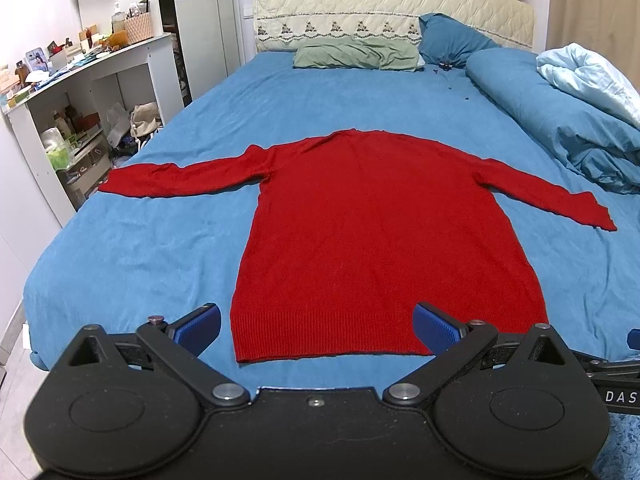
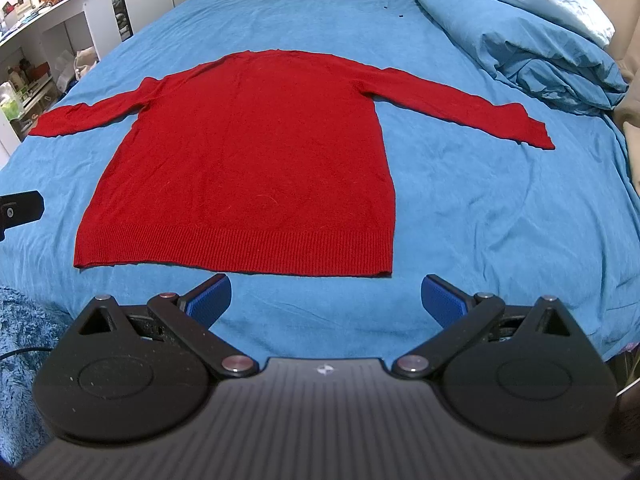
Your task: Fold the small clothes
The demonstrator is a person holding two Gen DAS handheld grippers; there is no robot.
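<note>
L claw (image 1: 316,326) & R claw (image 2: 326,298): both wide apart, holding nothing.

Blue-sheeted bed (image 1: 168,240); red sweater (image 1: 372,232) flat, sleeves spread; green pillow (image 1: 356,56), bunched blue duvet (image 1: 560,120) beyond

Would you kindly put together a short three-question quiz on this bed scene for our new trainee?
1. True or false: the red sweater lies flat on the bed with both sleeves spread out.
2. Which is open: the left tool, the right tool, or both?
3. Fill in: the pillow lying flat against the headboard is ____ in colour.

Key:
1. True; the body is flat and no fold has been made.
2. Both; each has its blue pads wide apart and holds nothing.
3. Green.
</note>
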